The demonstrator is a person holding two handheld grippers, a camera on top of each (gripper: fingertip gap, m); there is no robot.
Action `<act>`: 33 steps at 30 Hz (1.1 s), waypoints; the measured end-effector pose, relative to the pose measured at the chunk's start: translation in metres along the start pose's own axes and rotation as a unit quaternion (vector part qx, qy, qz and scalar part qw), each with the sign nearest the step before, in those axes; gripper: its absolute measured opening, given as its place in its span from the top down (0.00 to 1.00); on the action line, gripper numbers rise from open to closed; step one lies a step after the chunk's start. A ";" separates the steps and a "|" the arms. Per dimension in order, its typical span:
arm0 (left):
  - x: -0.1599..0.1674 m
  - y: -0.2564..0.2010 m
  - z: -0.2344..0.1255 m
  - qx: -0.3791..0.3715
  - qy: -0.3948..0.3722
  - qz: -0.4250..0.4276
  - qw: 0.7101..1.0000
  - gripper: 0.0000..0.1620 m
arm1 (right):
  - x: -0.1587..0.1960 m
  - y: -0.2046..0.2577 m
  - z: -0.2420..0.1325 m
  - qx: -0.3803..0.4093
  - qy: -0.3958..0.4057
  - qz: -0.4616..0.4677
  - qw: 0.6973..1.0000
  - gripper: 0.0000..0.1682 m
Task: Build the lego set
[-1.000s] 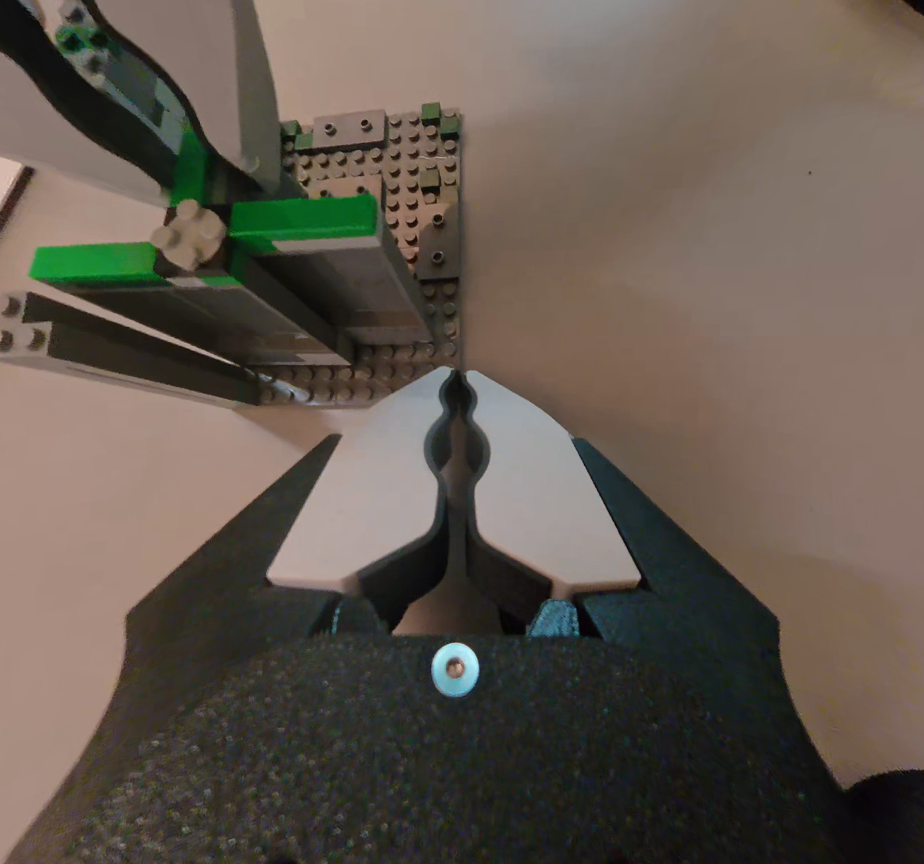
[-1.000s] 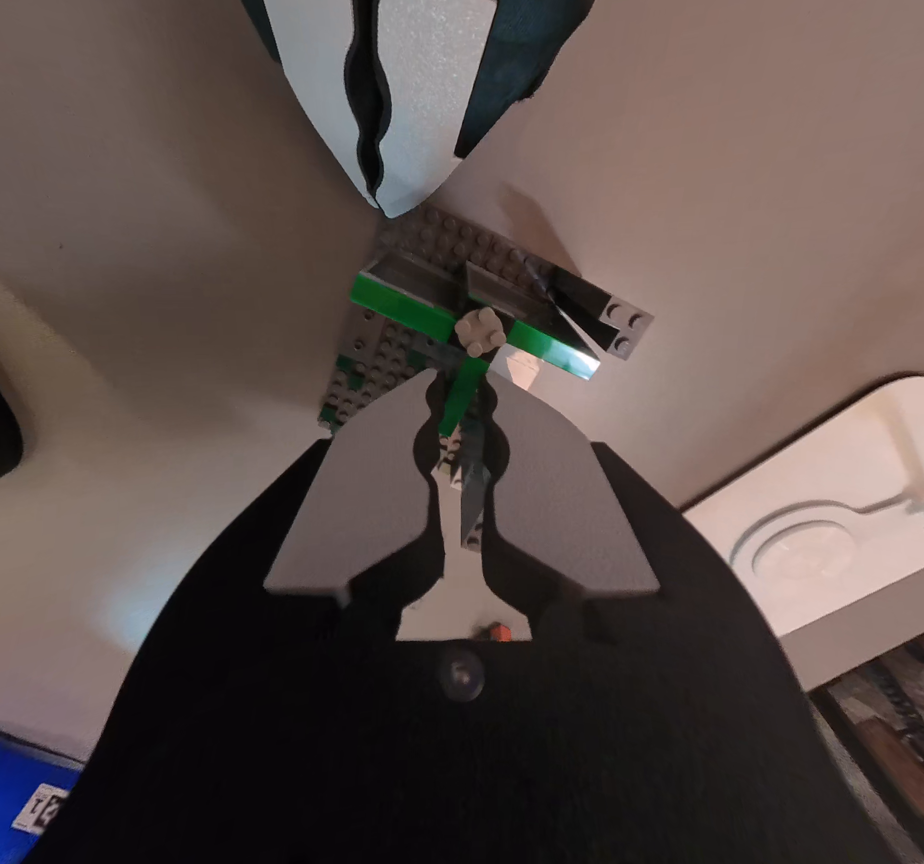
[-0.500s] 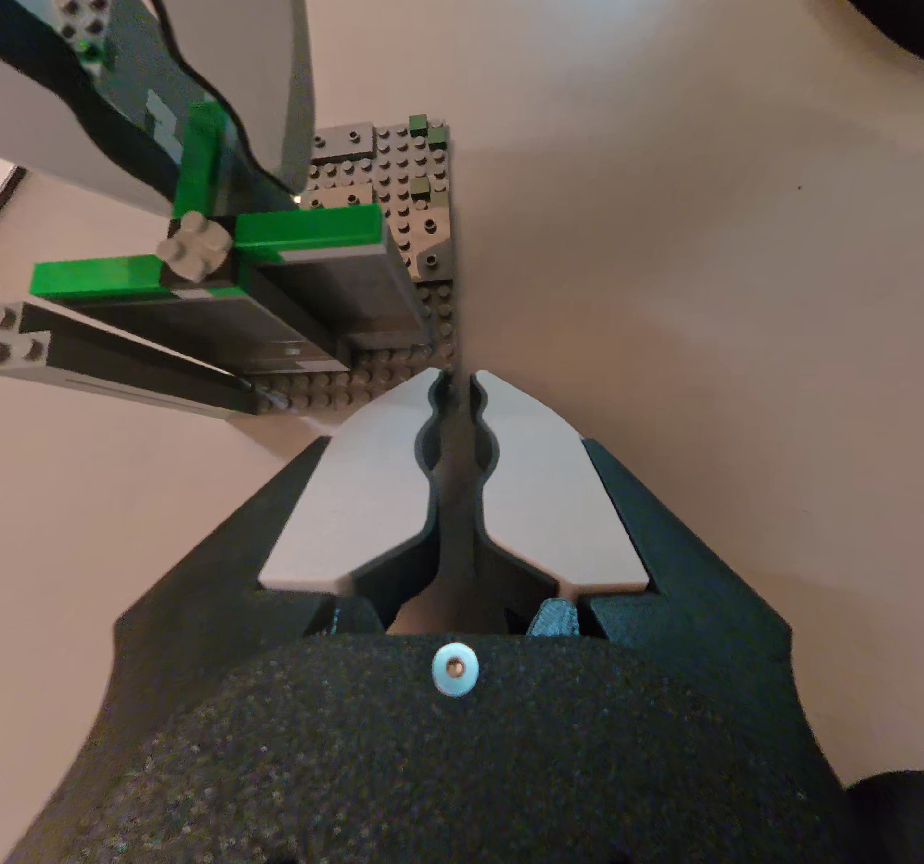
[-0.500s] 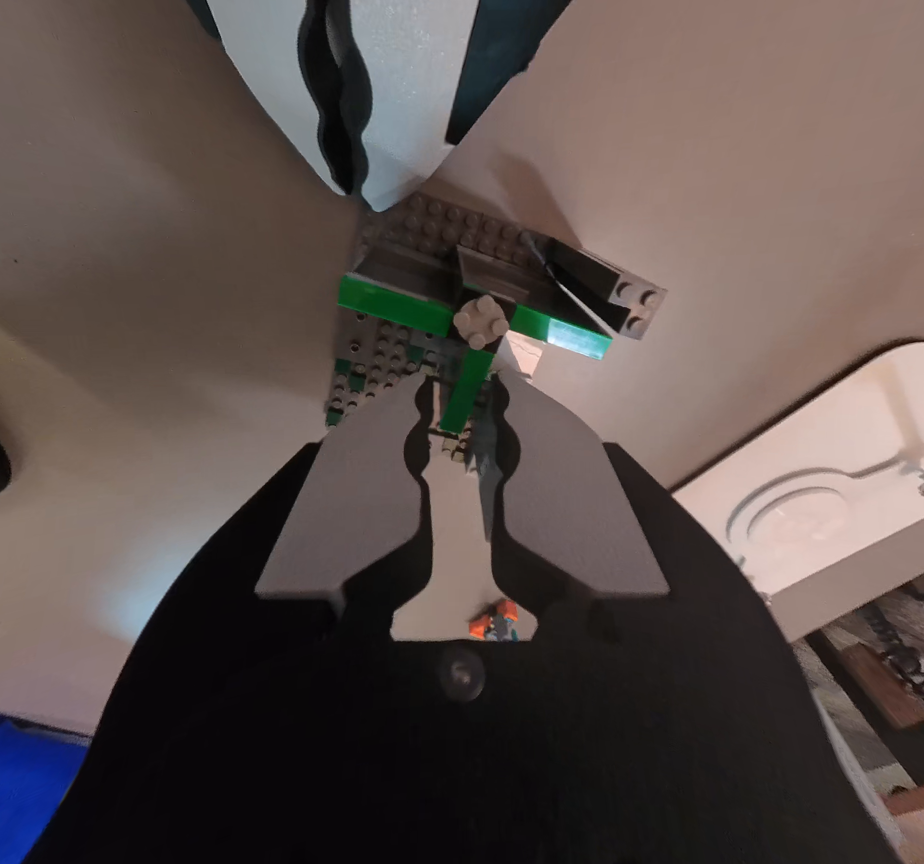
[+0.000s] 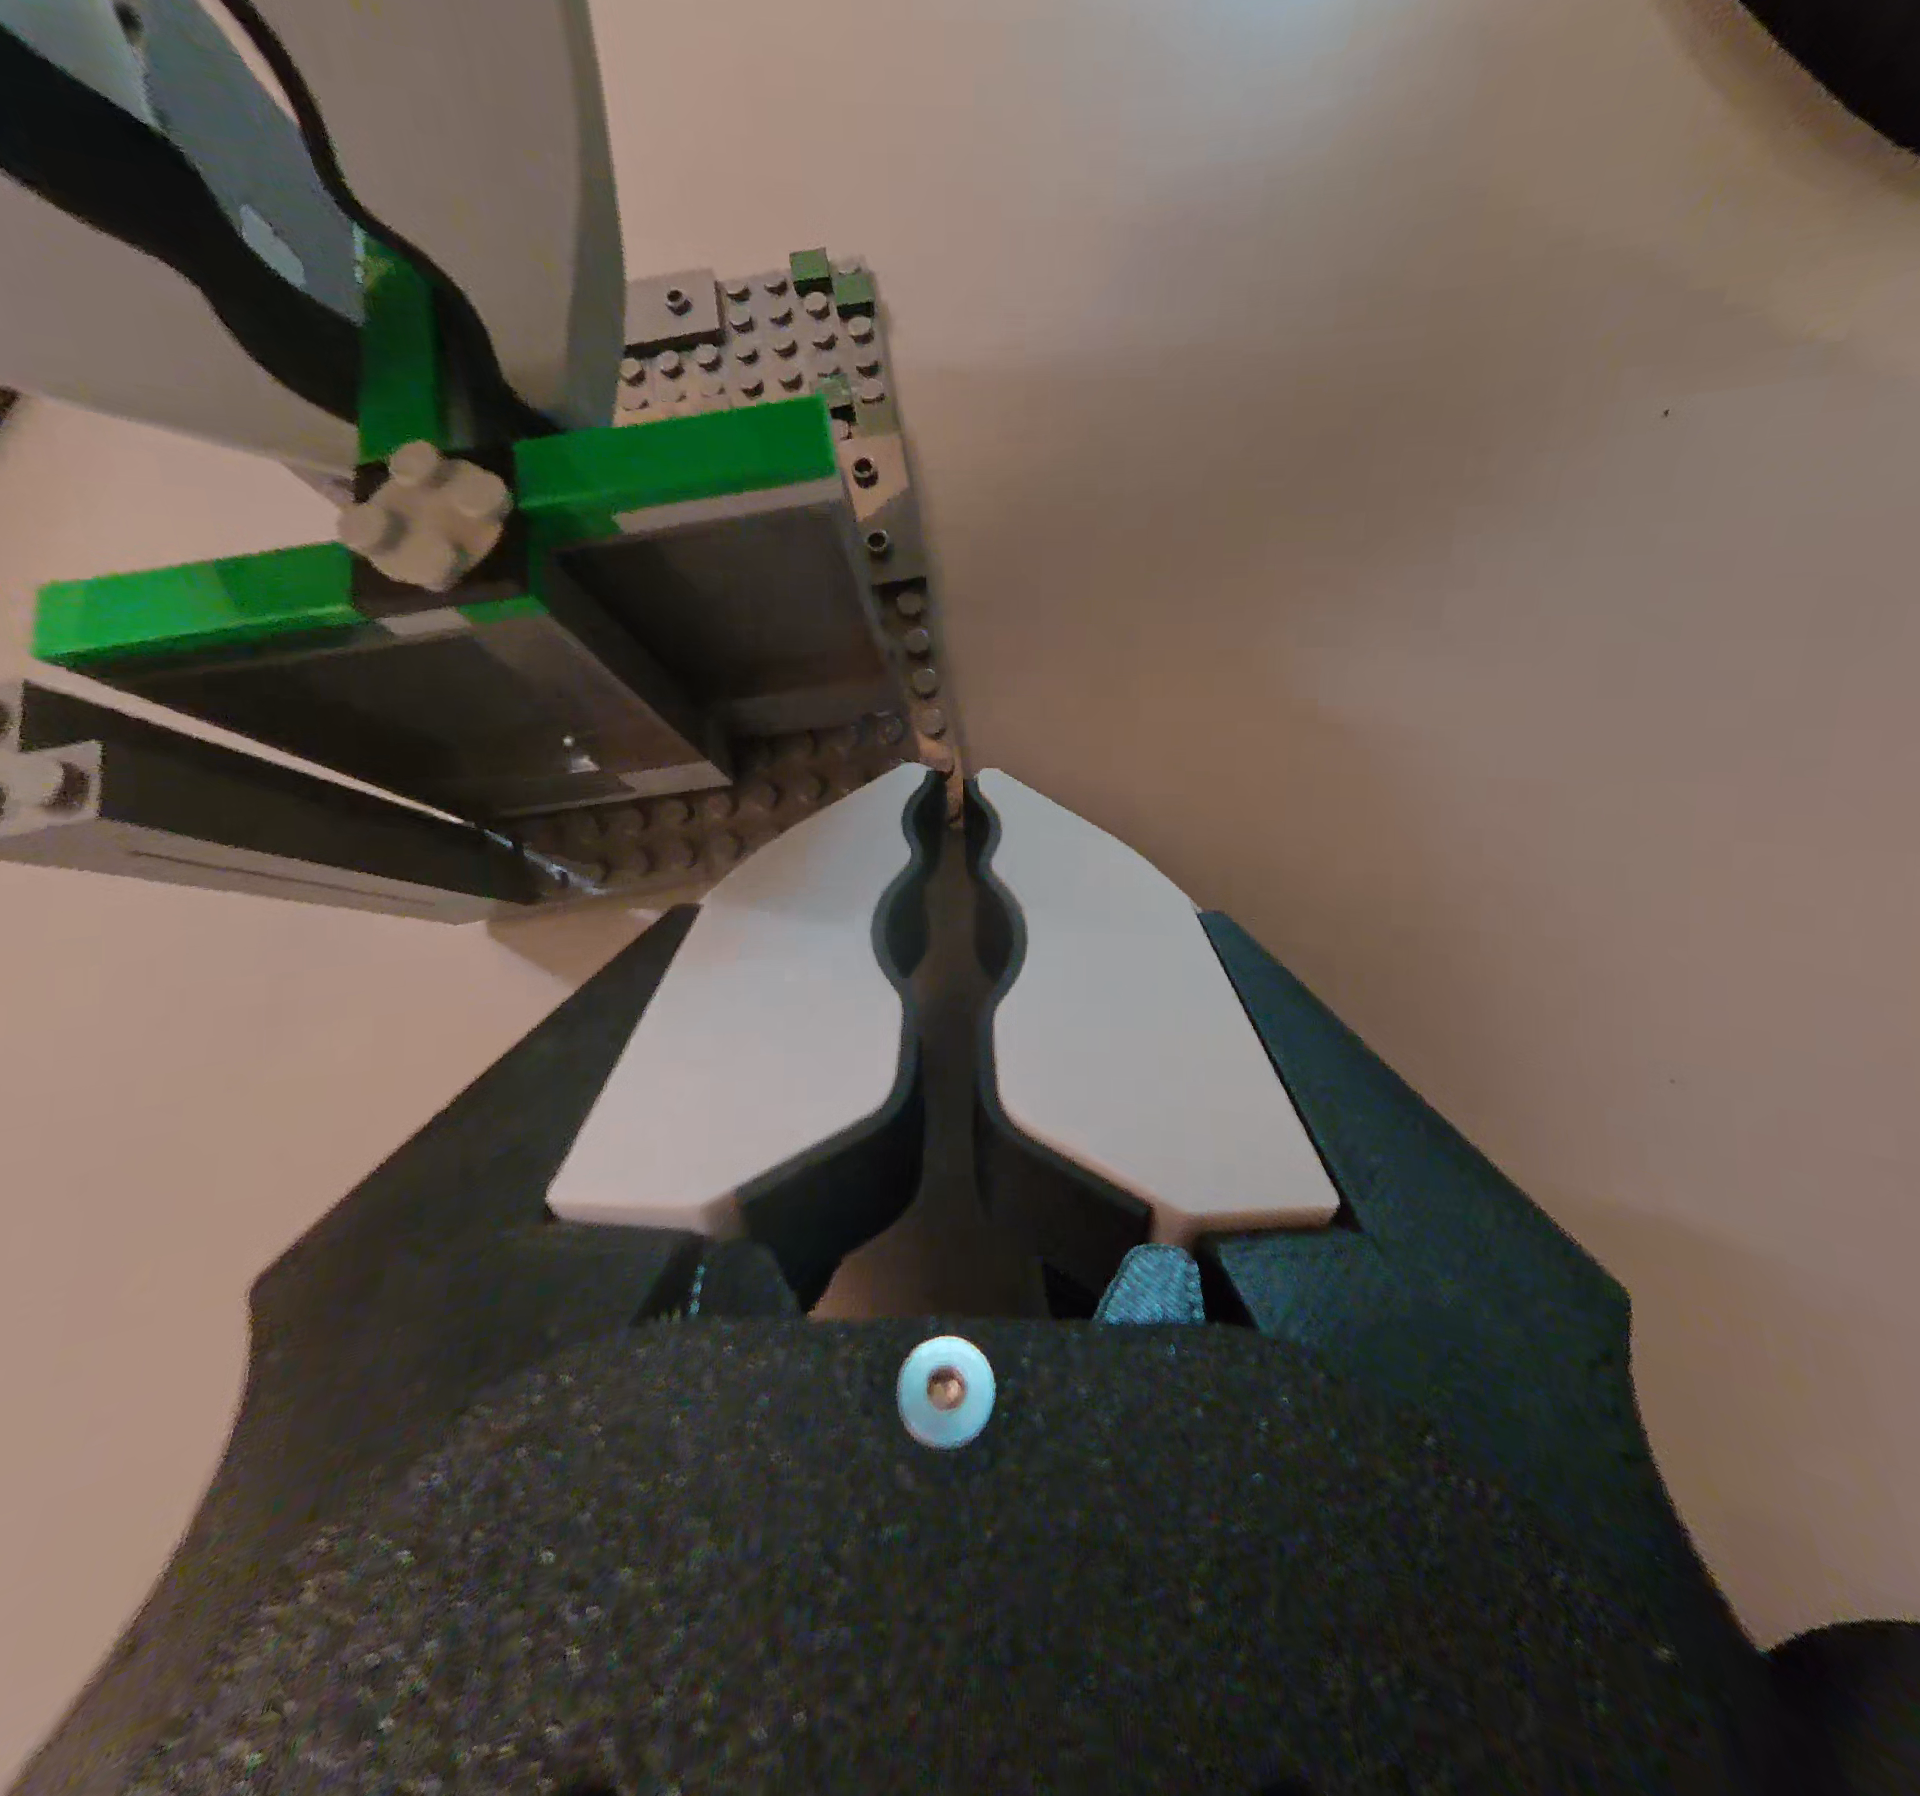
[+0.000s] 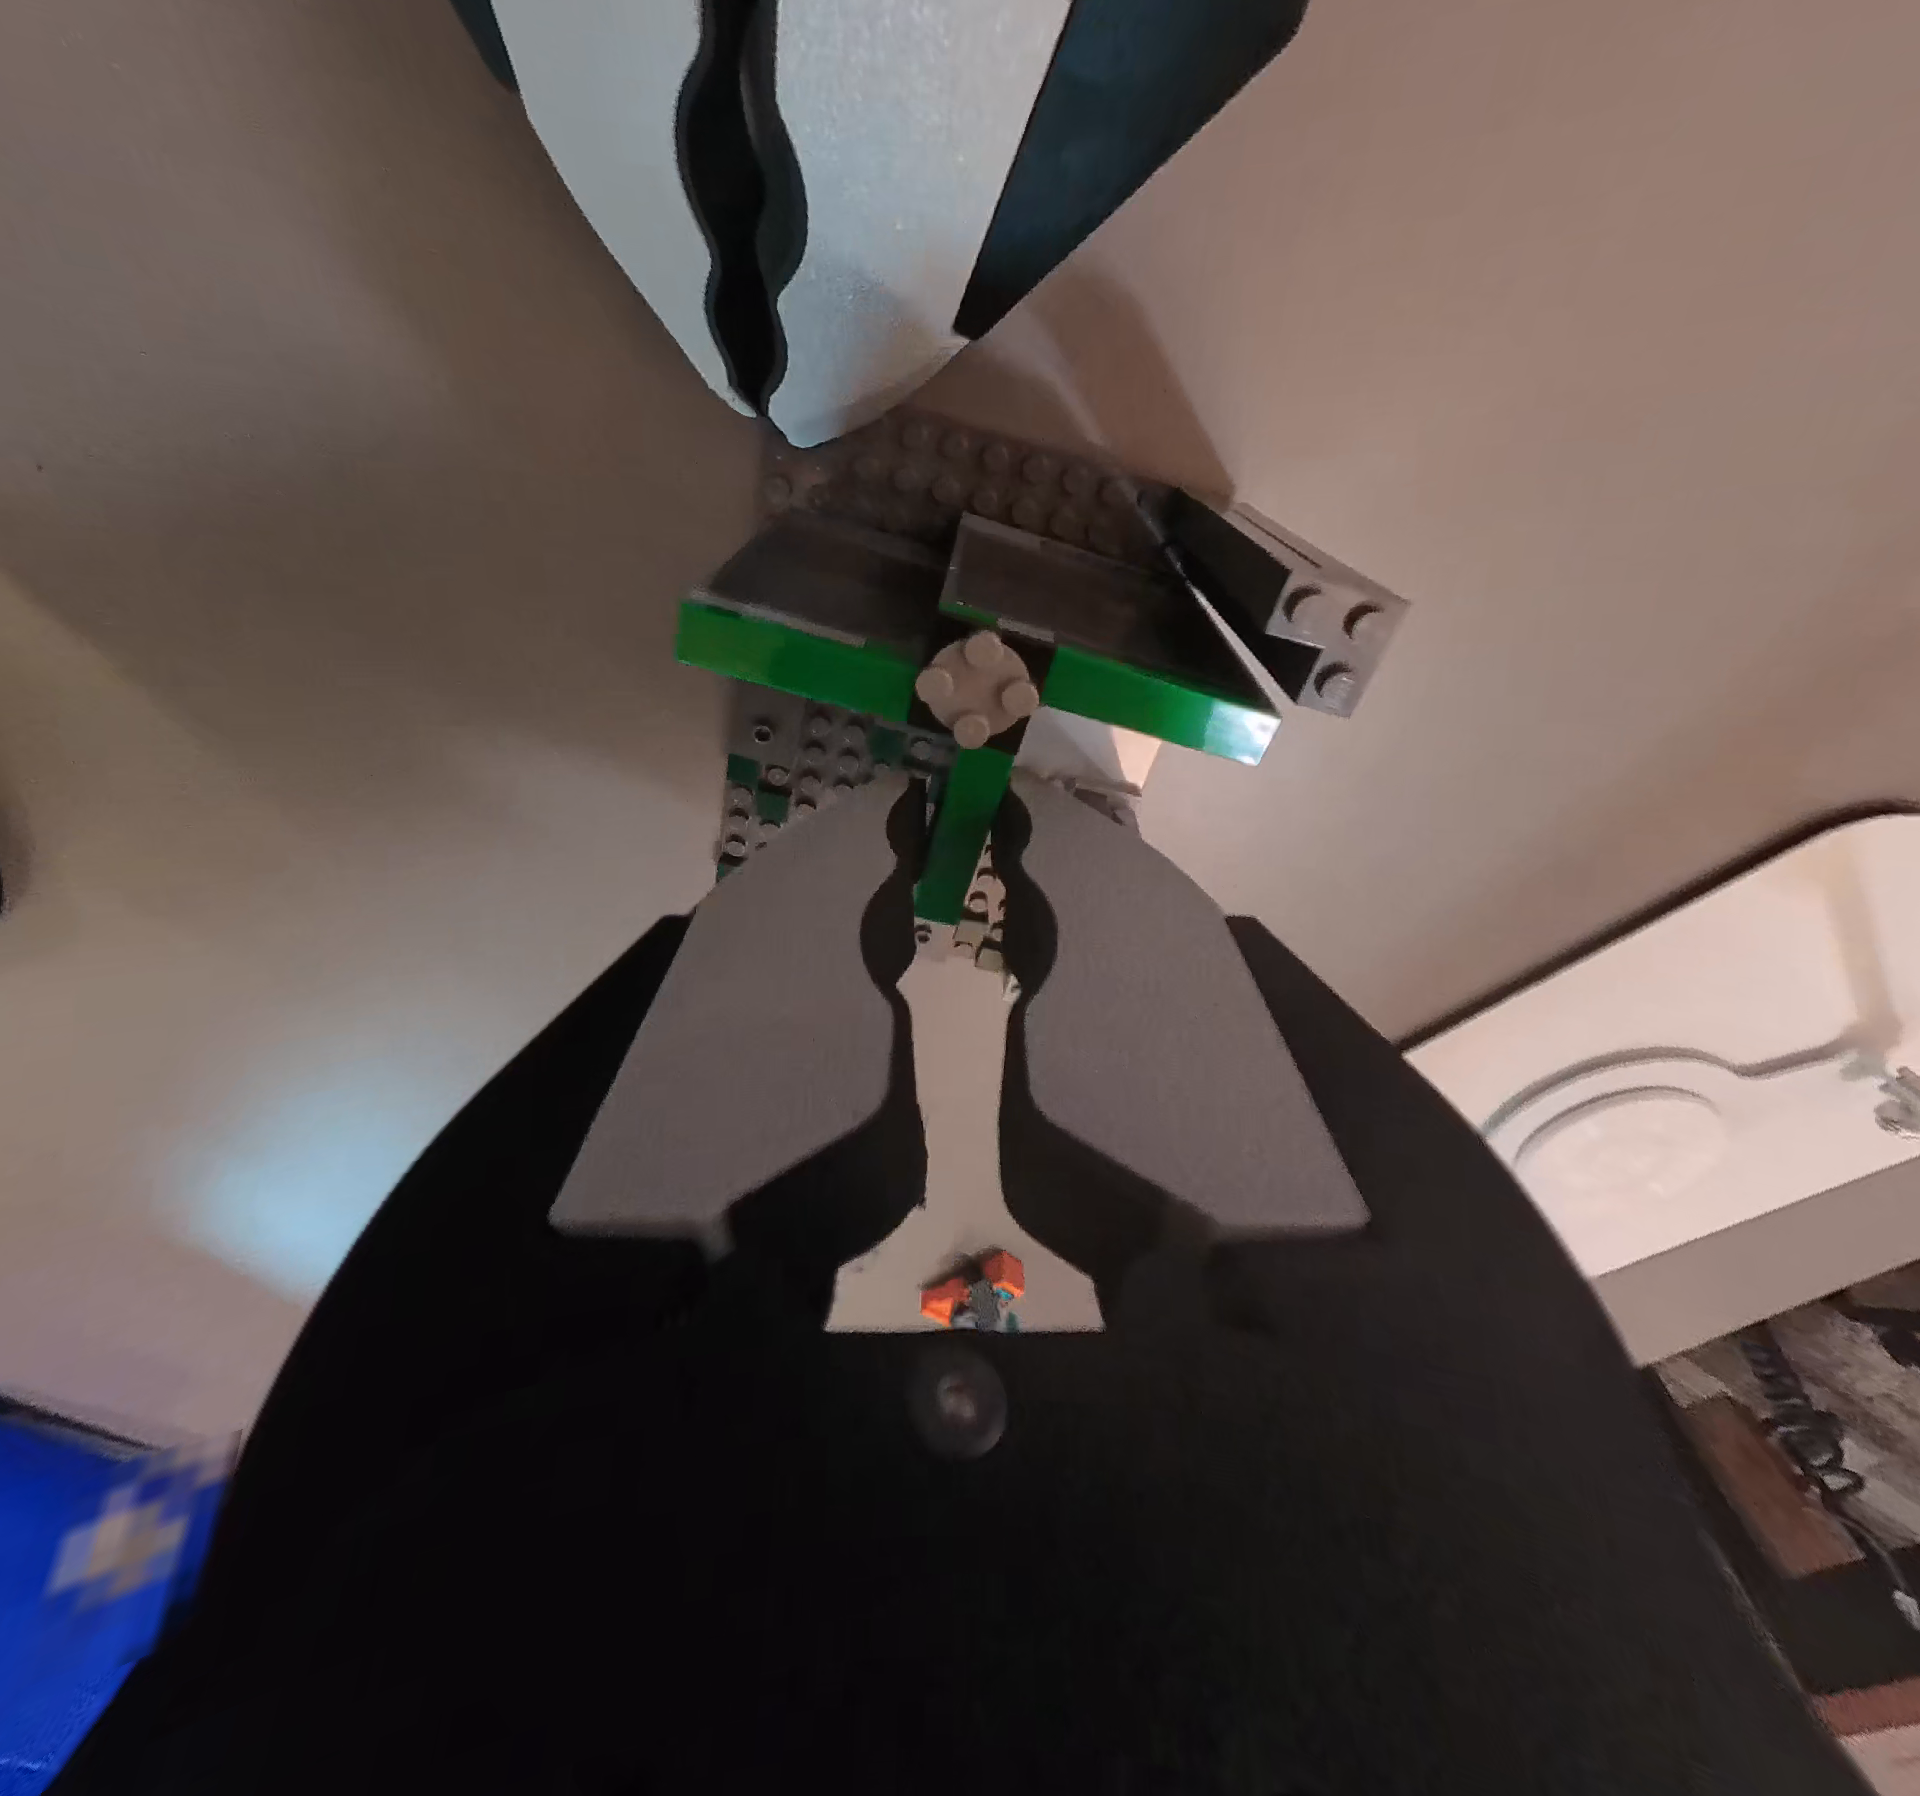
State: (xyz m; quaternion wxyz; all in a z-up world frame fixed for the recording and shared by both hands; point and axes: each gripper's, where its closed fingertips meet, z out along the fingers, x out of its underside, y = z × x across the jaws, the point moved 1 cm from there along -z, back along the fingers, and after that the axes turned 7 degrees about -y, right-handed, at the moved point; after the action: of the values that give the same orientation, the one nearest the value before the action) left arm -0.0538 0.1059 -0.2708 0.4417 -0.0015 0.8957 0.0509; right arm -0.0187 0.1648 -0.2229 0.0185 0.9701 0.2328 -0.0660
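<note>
The lego model stands on a dark grey studded baseplate (image 5: pixel 790 344), with grey walls topped by green plates (image 5: pixel 675 463) and a tan round stud piece (image 5: pixel 426 525). My left gripper (image 5: pixel 951 790) is shut on the near corner edge of the baseplate. It also shows at the top of the right wrist view (image 6: pixel 774 421), at the baseplate's (image 6: pixel 935 473) far corner. My right gripper (image 6: pixel 961 811) is shut on a green-topped wall strip (image 6: pixel 961 842) of the model, just below the tan piece (image 6: pixel 977 686). It shows at the top left of the left wrist view (image 5: pixel 457 416).
The beige table (image 5: pixel 1351 603) surrounds the model. A white moulded tray (image 6: pixel 1662 1071) lies at the right. A small orange piece (image 6: pixel 977 1299) lies under my right gripper. A blue object (image 6: pixel 83 1590) is at the lower left. A dark object (image 5: pixel 1818 1) sits at the far right. One gripper's finger ends stand about 8 cm off the other's.
My left gripper's fingers parted slightly, then closed on the baseplate corner. My right gripper kept its hold on the green strip, and the model looks larger and closer in both views.
</note>
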 end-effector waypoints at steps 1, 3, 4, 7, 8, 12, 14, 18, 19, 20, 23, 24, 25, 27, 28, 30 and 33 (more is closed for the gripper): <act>0.000 0.000 0.000 -0.001 0.000 0.002 1.000 0.98 | 0.000 0.000 0.000 -0.006 0.001 0.001 1.000 0.93; 0.000 0.000 0.000 -0.001 -0.001 0.002 1.000 0.98 | 0.000 -0.001 0.000 -0.017 0.001 0.007 1.000 0.93; 0.000 0.000 0.000 -0.001 0.000 0.002 1.000 0.98 | 0.000 -0.002 0.001 -0.017 0.001 0.010 1.000 0.93; 0.000 0.001 0.000 0.000 -0.001 0.000 1.000 0.98 | -0.001 -0.007 -0.001 0.014 -0.003 0.051 0.999 0.93; 0.000 0.001 0.000 0.000 -0.002 0.000 1.000 0.98 | -0.002 -0.008 -0.008 0.033 -0.015 0.071 0.997 0.90; 0.000 0.001 0.000 -0.001 -0.005 0.003 1.000 0.98 | -0.010 0.005 -0.039 0.149 -0.141 0.197 0.959 0.85; 0.000 0.001 0.000 -0.001 -0.009 0.005 1.000 0.98 | -0.018 0.022 -0.038 0.201 -0.217 0.276 0.915 0.84; 0.000 0.001 0.000 -0.007 -0.011 0.012 1.000 0.98 | -0.030 0.036 -0.007 0.291 -0.321 0.444 0.784 0.82; 0.000 0.001 0.000 -0.008 -0.011 0.013 1.000 0.98 | -0.032 0.036 0.001 0.303 -0.334 0.468 0.760 0.81; 0.000 0.001 0.000 -0.009 -0.011 0.013 1.000 0.98 | -0.033 0.034 0.007 0.318 -0.340 0.485 0.740 0.81; 0.000 0.002 0.000 -0.014 -0.011 0.012 1.000 0.98 | -0.031 0.027 0.011 0.351 -0.342 0.501 0.713 0.90; 0.000 0.002 -0.001 -0.015 -0.011 0.014 1.000 0.98 | -0.033 0.026 0.010 0.350 -0.346 0.501 0.712 0.93; 0.000 0.002 0.000 -0.015 -0.011 0.013 1.000 0.98 | -0.032 0.026 0.009 0.356 -0.340 0.499 0.713 0.94; 0.000 0.001 0.000 -0.009 -0.012 0.012 1.000 0.98 | -0.032 0.027 0.007 0.358 -0.324 0.488 0.727 0.94; 0.000 0.000 0.000 -0.009 -0.012 0.012 1.000 0.98 | -0.032 0.028 0.007 0.357 -0.322 0.485 0.731 0.94; 0.000 0.000 0.000 -0.010 -0.012 0.013 1.000 0.98 | -0.032 0.029 0.006 0.350 -0.315 0.479 0.741 0.94; -0.001 0.000 0.000 -0.008 -0.013 0.011 1.000 0.98 | -0.031 0.029 0.007 0.347 -0.300 0.464 0.758 0.94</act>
State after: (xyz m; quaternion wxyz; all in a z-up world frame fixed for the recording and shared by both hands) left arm -0.0532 0.1057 -0.2705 0.4527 0.0050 0.8894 0.0628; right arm -0.0338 0.1241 -0.2257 -0.2219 0.8302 -0.3018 -0.4128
